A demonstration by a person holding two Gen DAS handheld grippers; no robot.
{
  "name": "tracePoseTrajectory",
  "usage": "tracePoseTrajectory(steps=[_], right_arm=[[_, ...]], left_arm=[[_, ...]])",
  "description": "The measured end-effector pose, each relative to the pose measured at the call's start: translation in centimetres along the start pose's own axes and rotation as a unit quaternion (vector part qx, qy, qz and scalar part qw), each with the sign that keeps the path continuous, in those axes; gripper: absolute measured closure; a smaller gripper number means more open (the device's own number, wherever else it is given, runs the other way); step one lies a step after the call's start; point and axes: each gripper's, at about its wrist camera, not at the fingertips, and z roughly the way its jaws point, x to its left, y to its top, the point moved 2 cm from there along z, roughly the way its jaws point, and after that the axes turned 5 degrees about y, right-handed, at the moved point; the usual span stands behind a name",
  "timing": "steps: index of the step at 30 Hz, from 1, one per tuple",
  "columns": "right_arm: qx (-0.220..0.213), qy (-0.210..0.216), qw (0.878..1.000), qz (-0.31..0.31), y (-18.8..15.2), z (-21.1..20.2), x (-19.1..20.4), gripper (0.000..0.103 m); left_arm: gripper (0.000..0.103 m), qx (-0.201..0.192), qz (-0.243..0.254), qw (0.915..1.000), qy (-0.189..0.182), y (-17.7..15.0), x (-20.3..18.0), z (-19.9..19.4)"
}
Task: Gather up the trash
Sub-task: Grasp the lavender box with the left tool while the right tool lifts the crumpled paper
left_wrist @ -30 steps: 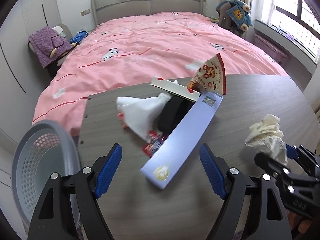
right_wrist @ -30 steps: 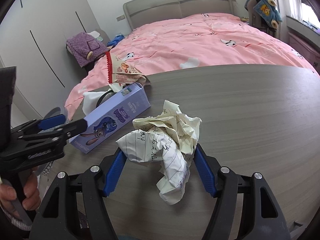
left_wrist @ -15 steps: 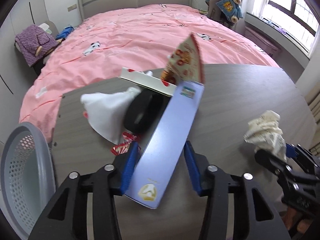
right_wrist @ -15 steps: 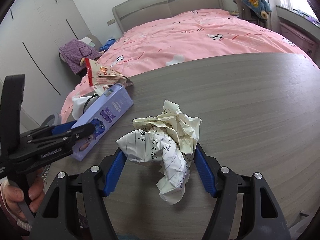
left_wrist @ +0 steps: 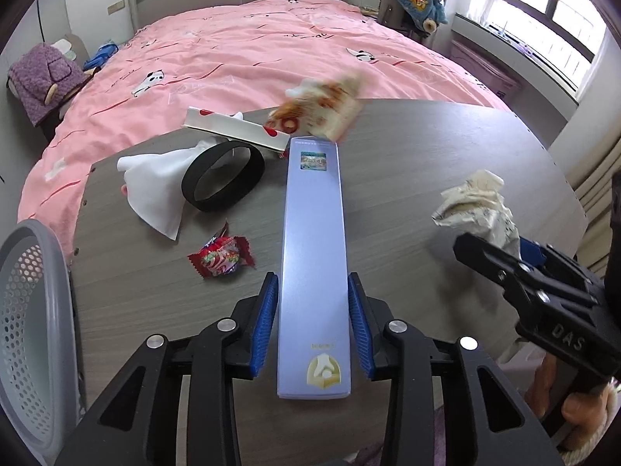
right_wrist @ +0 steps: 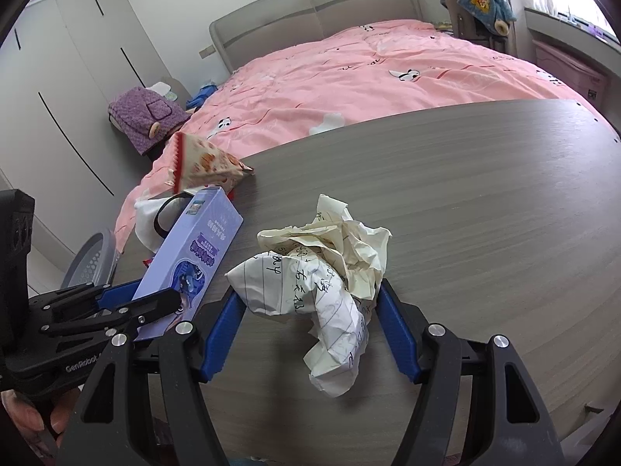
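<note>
My left gripper [left_wrist: 313,295] is shut on a long lilac box [left_wrist: 313,256], gripping its near end; the box also shows in the right wrist view [right_wrist: 194,256], lifted at an angle. My right gripper [right_wrist: 310,299] is shut on a crumpled ball of lined paper [right_wrist: 322,272], which also shows in the left wrist view [left_wrist: 477,206]. A red candy wrapper [left_wrist: 219,258], a white tissue [left_wrist: 155,186], a black ring [left_wrist: 223,176], a white carton [left_wrist: 236,130] and an orange snack bag [left_wrist: 322,110] lie on the grey table [left_wrist: 407,178].
A grey perforated waste basket [left_wrist: 27,310] stands off the table's left edge; it also shows in the right wrist view [right_wrist: 91,260]. A pink bed [left_wrist: 252,54] lies beyond the table. The table's right half [right_wrist: 485,194] is bare wood.
My left gripper moved forward and shut on the lilac box, then swung it straight and lifted it; the snack bag tipped off it. My right gripper kept its hold on the paper.
</note>
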Motion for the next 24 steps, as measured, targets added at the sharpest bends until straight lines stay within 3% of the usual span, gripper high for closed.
tracePoseTrajectory(steps=[6,13,19,24], right_arm=[[0.001,-0.004,1.000,0.007,-0.3,-0.3,-0.3,0.037],[0.004,-0.007,1.000,0.010,-0.5,-0.4,-0.4,0.037],[0.005,-0.008,1.000,0.008,-0.5,-0.6,0.0,0.037],[0.000,-0.008,1.000,-0.001,-0.4,-1.0,1.1,0.037]], left_arm=[[0.068,0.000,0.010,0.9999,0.014,0.9,-0.7,1.4],[0.072,0.013,0.008,0.9999,0.005,1.1,-1.0,2.4],[0.073,-0.002,0.001,1.0000,-0.007,0.8,-0.8,0.5],[0.073,-0.038,-0.014,0.9992,0.002,0.7,0.8,-2.8]])
